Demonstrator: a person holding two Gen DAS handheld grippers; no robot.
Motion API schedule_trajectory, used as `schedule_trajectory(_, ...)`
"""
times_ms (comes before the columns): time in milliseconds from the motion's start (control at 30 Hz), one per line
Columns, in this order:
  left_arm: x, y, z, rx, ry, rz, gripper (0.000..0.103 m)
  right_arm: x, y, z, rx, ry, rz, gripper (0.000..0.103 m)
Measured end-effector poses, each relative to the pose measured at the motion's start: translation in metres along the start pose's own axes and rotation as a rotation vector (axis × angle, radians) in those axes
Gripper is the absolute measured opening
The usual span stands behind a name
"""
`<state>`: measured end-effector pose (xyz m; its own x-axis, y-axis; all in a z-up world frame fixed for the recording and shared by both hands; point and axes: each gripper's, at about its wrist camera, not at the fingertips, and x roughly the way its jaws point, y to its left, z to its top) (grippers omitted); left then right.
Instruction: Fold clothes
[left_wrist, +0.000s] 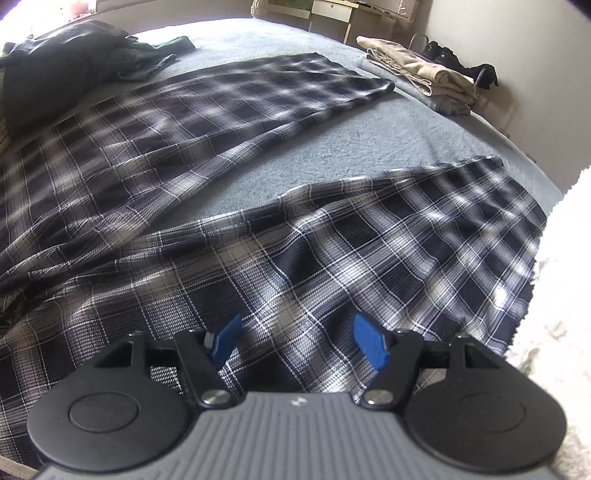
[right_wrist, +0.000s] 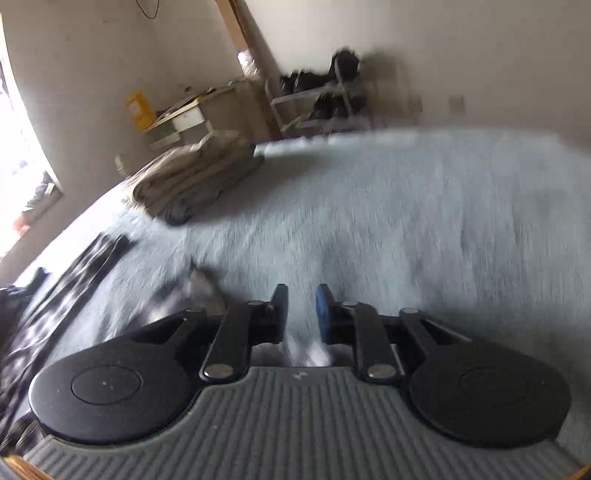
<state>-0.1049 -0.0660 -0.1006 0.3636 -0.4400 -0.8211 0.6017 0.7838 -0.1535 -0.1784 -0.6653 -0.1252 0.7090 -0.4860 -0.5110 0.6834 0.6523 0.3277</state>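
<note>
Dark blue and white plaid trousers (left_wrist: 332, 236) lie spread on the grey blanket, one leg (left_wrist: 229, 96) reaching to the far side and the other (left_wrist: 436, 206) towards the right. My left gripper (left_wrist: 295, 339) hovers low over the near plaid cloth, open, with nothing between its blue pads (left_wrist: 369, 343). The right wrist view is blurred by motion. There my right gripper (right_wrist: 301, 306) is over bare blanket just right of a plaid corner (right_wrist: 195, 288). Its jaws stand a narrow gap apart, with blanket showing between them.
A folded beige and grey pile (left_wrist: 424, 74) (right_wrist: 192, 181) sits at the bed's far corner. Dark clothes (left_wrist: 66, 62) are heaped at the far left. A white fluffy cloth (left_wrist: 554, 295) lies at the right edge. A shoe rack (right_wrist: 325, 103) and a desk (right_wrist: 184, 118) stand beyond the bed.
</note>
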Motion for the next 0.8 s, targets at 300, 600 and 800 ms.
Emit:
schedule_trajectory(300,-0.005,0.008,0.002,-0.038,-0.036,-0.013,0.069,0.002,0.170,0.104,0.008,-0.031,0.339,0.024)
schedule_trajectory(600,-0.012,0.023,-0.002,-0.093,-0.062,-0.018,0.069,-0.079,0.220,0.210,0.204,-0.213,0.671,0.040)
schedule_trajectory(800,-0.013,0.025,-0.003,-0.100,-0.070,-0.017,0.069,-0.136,0.131,0.263,0.194,-0.457,0.561,0.041)
